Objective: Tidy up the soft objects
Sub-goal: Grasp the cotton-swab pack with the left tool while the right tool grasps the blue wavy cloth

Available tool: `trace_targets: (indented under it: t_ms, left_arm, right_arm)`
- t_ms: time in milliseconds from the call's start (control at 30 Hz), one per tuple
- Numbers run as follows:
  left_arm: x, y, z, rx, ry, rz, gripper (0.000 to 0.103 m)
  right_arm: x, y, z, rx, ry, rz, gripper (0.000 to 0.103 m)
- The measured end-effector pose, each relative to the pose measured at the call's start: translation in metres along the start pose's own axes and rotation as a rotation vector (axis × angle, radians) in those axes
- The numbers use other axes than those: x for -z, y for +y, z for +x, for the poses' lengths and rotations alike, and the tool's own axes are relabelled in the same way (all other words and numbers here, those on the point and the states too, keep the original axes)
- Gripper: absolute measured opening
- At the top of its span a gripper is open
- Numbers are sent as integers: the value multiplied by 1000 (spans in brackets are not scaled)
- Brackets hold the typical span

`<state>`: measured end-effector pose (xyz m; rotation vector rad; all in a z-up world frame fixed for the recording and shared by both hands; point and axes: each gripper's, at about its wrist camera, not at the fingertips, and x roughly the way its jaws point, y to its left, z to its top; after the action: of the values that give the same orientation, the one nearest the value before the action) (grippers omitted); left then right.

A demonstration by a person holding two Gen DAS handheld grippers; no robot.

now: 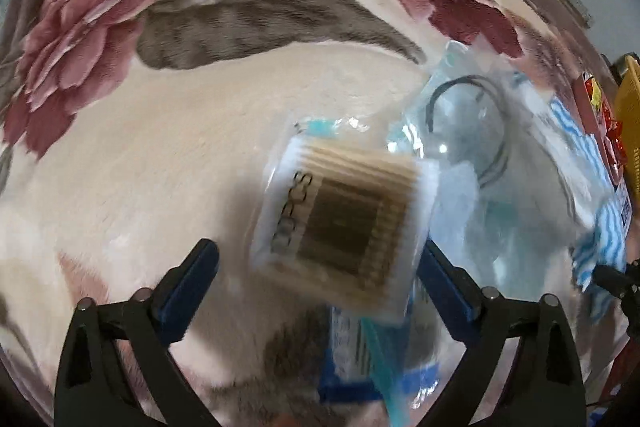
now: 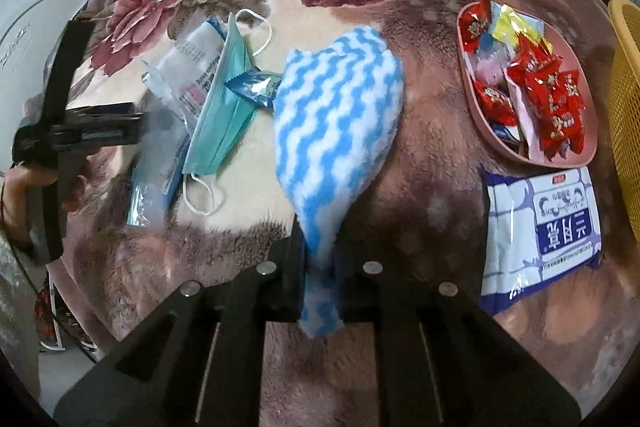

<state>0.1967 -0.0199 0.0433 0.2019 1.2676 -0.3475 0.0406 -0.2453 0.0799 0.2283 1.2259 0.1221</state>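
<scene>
Below, the right gripper (image 2: 320,267) has its black jaws pinched tight on the near tail of a blue-and-white zigzag fleece cloth (image 2: 340,115), which spreads away from the fingers over the floral plush blanket (image 2: 420,187). Meanwhile the left gripper (image 1: 320,267) stands spread wide, gripping nothing, a clear packet of wooden cotton swabs (image 1: 340,223) lying between its blue pads (image 1: 192,291).

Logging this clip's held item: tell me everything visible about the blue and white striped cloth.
The cloth is fluffy, with wavy blue and white stripes. It lies spread on the flowered blanket, narrowing to a bunched end clamped in the shut right gripper. A blue wrapped candy touches its left edge. The left wrist view catches one edge.
</scene>
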Motion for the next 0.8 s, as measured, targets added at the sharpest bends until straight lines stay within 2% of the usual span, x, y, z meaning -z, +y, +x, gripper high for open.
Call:
trace_targets:
  t_ms: [67, 133, 233, 400, 633, 800]
  left_arm:
    - [-5, 0, 3, 25, -3, -18, 92]
    - [-8, -1, 2, 47, -19, -32, 82]
    - [-7, 3, -1, 69, -29, -91, 78]
    - [11, 6, -13, 42, -43, -136, 76]
    - [53, 9, -52, 34, -108, -252, 76]
    - [80, -11, -79, 8, -127, -258, 76]
  right_arm:
    - [-2, 1, 3, 0, 4, -2, 12]
    - [-5, 3, 6, -4, 8, 1, 12]
    - [-9, 6, 9, -8, 11, 7, 12]
    - [-14, 11, 13, -21, 2, 8, 11]
    - [-8, 24, -16, -51, -65, -24, 11]
    - [-3, 31, -38, -67, -98, -32, 11]
